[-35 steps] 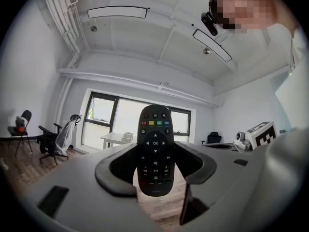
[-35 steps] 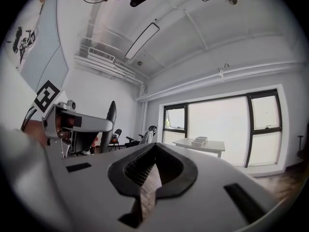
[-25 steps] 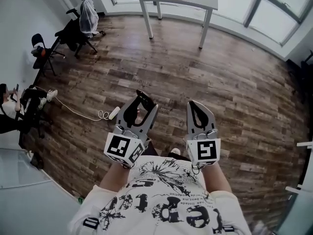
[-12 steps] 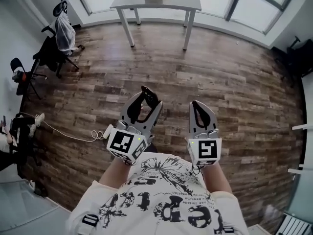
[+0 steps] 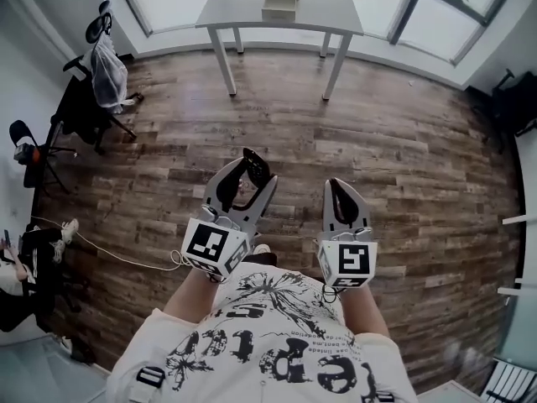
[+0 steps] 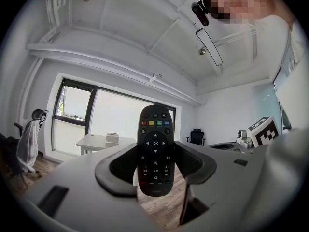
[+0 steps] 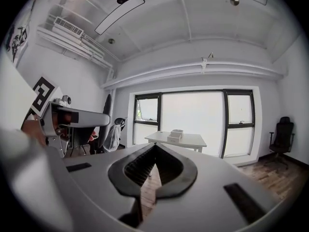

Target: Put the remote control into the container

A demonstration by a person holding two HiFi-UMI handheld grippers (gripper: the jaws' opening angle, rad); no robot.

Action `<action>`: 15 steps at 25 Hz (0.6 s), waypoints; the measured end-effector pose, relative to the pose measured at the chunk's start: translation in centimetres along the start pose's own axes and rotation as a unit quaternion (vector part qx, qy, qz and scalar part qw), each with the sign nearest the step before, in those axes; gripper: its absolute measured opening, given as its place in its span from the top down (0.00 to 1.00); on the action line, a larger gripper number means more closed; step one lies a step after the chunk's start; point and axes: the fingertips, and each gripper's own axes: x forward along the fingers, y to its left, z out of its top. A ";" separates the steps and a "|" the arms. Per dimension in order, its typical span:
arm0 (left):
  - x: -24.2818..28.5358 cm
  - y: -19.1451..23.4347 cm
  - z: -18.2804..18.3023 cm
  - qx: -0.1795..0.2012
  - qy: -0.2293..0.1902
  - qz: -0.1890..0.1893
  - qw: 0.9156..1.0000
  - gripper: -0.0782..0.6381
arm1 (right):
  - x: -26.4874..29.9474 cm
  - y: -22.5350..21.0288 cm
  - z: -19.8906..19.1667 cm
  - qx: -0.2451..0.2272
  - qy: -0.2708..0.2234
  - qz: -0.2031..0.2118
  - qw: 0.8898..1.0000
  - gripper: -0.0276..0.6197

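My left tongs [image 5: 249,175] grip the remote control [image 6: 155,149], marked "OK"; my right tongs [image 5: 338,193] are clenched empty. The desk [image 5: 243,5] shows fuller than before.

Left gripper [image 6: 155,170] jaws clamp remote control [image 6: 155,144] upright; maybe container [image 6: 112,138] on table [image 6: 91,142].

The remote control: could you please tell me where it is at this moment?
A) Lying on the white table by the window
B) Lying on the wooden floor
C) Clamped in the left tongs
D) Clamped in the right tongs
C: the left gripper view shows the remote control standing upright, pinched in the left tongs, while the right tongs are shut on nothing.
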 end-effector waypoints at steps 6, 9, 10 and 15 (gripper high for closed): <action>-1.1 7.6 0.1 -0.004 0.009 0.028 1.000 0.54 | 6.2 4.7 0.3 0.012 0.005 0.025 1.000 0.95; -1.8 10.0 -0.5 -0.007 0.016 0.051 0.999 0.54 | 9.1 6.6 0.1 0.015 0.013 0.055 0.998 0.95; -1.9 10.8 -0.7 -0.010 0.018 0.059 0.998 0.54 | 10.0 7.0 0.1 0.013 0.013 0.064 0.998 0.95; -0.3 13.8 -0.4 -0.017 0.014 0.101 0.995 0.54 | 14.4 7.6 1.2 0.001 0.005 0.110 0.994 0.95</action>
